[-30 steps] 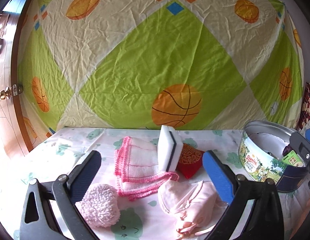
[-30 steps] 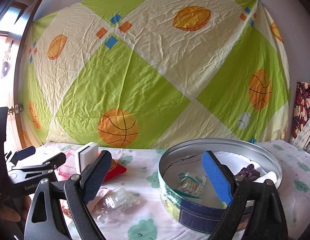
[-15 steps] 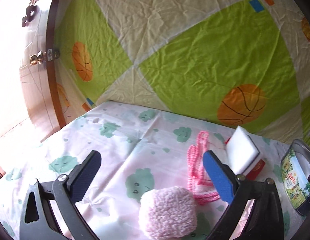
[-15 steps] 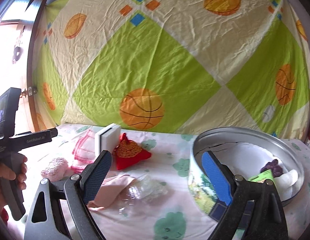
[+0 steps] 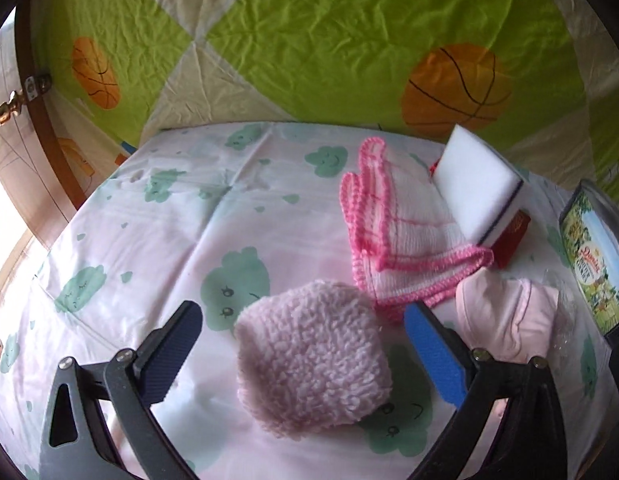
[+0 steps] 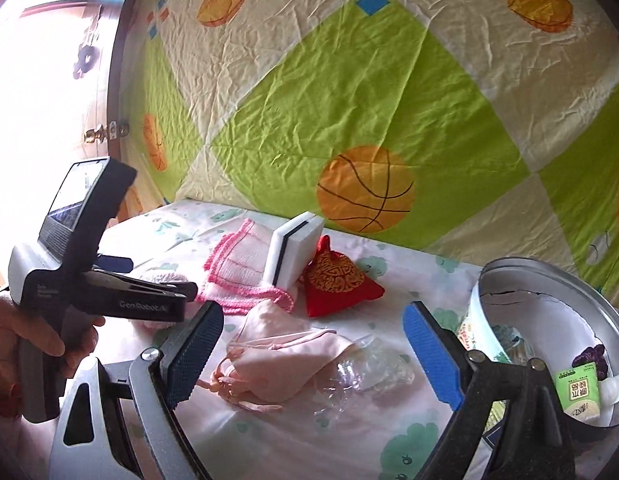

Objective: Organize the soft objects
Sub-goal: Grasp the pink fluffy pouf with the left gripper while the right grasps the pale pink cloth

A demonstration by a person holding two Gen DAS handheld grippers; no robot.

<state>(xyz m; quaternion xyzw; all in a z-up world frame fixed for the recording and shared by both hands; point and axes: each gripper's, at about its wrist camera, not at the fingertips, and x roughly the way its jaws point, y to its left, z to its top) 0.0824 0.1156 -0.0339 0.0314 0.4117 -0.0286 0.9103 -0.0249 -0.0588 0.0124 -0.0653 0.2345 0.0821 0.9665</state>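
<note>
The round tin [image 6: 549, 320] is cut off at the right edge of both views, so only part of its inside shows: a green packet [image 6: 579, 394], something dark purple [image 6: 589, 356] and a white scrap, too small to name. Left of the tin lies crumpled clear plastic [image 6: 365, 368], touching a pale pink drawstring pouch [image 6: 277, 360]. Farther left and behind, a red embroidered pouch [image 6: 337, 280] is half hidden by a white sponge [image 6: 295, 256] that leans against it, and a pink-edged cloth [image 5: 405, 236] lies under the sponge's foot. The fluffy pink mitt [image 5: 313, 364] sits farthest from the tin, mostly hidden in the right view by the left gripper [image 5: 303, 356], whose jaws stand wide on either side of it without touching. The right gripper [image 6: 313, 344] is also spread wide, empty, above the pale pouch and plastic. A hand [image 6: 33, 340] holds the left tool.
</note>
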